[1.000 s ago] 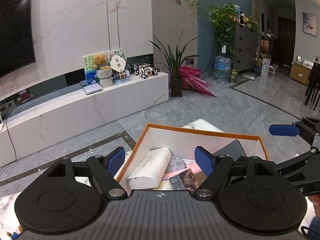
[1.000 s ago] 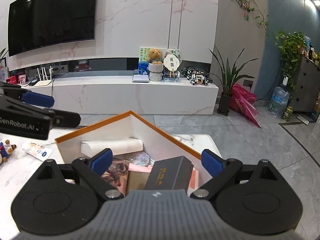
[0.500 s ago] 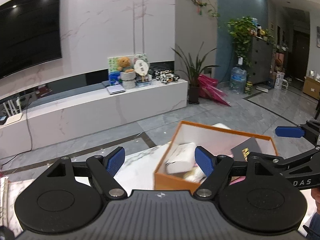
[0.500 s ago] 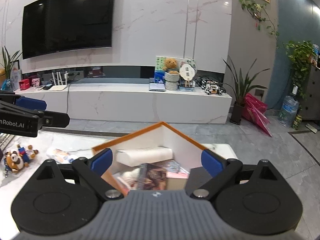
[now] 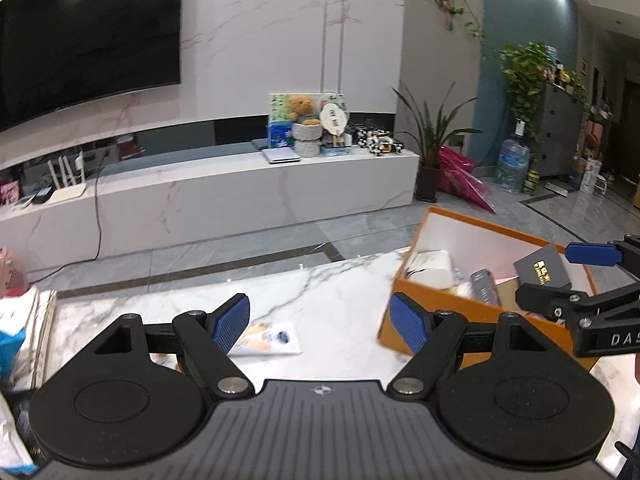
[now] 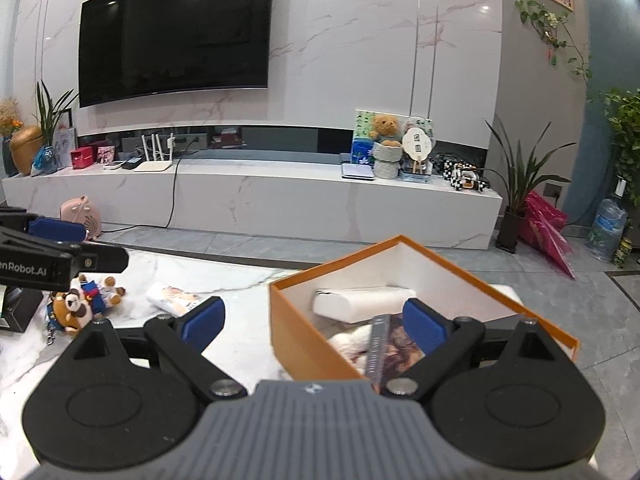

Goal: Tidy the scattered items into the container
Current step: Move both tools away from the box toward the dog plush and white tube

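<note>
The orange box is white inside, holding a white pouch. Left of it, only the right view shows plush toys. Both the left gripper and right gripper are spread, empty.

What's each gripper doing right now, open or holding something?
Left gripper: open, empty, over the table.
Right gripper: open, empty, by the orange box.

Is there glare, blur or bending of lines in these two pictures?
Left wrist view: ceiling lights glare on the television; the orange box looks slightly smeared. Right wrist view: the television bows with the fisheye; the tube on the table is soft.
</note>
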Action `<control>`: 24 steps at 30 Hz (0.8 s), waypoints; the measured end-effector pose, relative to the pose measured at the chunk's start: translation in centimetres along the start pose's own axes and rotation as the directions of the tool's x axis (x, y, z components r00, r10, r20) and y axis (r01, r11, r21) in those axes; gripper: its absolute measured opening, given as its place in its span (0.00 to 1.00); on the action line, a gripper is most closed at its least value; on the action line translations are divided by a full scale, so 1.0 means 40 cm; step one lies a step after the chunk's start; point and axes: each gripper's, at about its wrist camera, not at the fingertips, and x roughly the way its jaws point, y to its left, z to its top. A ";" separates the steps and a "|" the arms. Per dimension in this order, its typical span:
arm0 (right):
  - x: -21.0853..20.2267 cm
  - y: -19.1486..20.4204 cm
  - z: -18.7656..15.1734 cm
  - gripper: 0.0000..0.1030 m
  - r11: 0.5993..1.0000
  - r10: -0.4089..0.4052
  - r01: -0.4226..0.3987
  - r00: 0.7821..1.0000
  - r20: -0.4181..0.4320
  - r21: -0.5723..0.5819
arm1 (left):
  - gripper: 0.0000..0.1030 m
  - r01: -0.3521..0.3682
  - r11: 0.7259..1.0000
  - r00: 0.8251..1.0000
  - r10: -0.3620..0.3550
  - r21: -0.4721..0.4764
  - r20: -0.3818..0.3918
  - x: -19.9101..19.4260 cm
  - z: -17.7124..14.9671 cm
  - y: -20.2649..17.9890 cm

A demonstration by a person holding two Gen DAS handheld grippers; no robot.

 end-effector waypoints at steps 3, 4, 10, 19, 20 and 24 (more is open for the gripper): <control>0.009 0.023 -0.008 0.94 1.000 0.010 -0.010 1.000 -0.004 -0.001 | 0.88 -0.017 1.000 1.000 0.017 -0.019 -0.002 -0.017 -0.032 0.038; 0.014 0.030 -0.011 0.94 1.000 0.013 -0.013 1.000 -0.006 -0.001 | 0.88 -0.026 0.999 1.000 0.026 -0.023 -0.003 -0.021 -0.042 0.051; 0.063 0.100 -0.031 0.94 0.998 0.056 -0.057 0.998 -0.023 -0.021 | 0.88 -0.084 0.992 0.996 0.084 -0.089 -0.004 -0.044 -0.117 0.161; 0.194 0.232 -0.038 0.94 0.986 0.145 -0.148 0.988 -0.044 -0.080 | 0.88 -0.160 0.974 0.986 0.152 -0.160 -0.060 -0.031 -0.207 0.298; 0.209 0.247 -0.040 0.94 0.984 0.152 -0.156 0.987 -0.048 -0.088 | 0.88 -0.164 0.973 0.986 0.155 -0.164 -0.065 -0.024 -0.214 0.308; 0.265 0.295 -0.042 0.94 0.976 0.176 -0.182 0.983 -0.060 -0.120 | 0.88 -0.173 0.970 0.984 0.161 -0.170 -0.079 -0.003 -0.239 0.344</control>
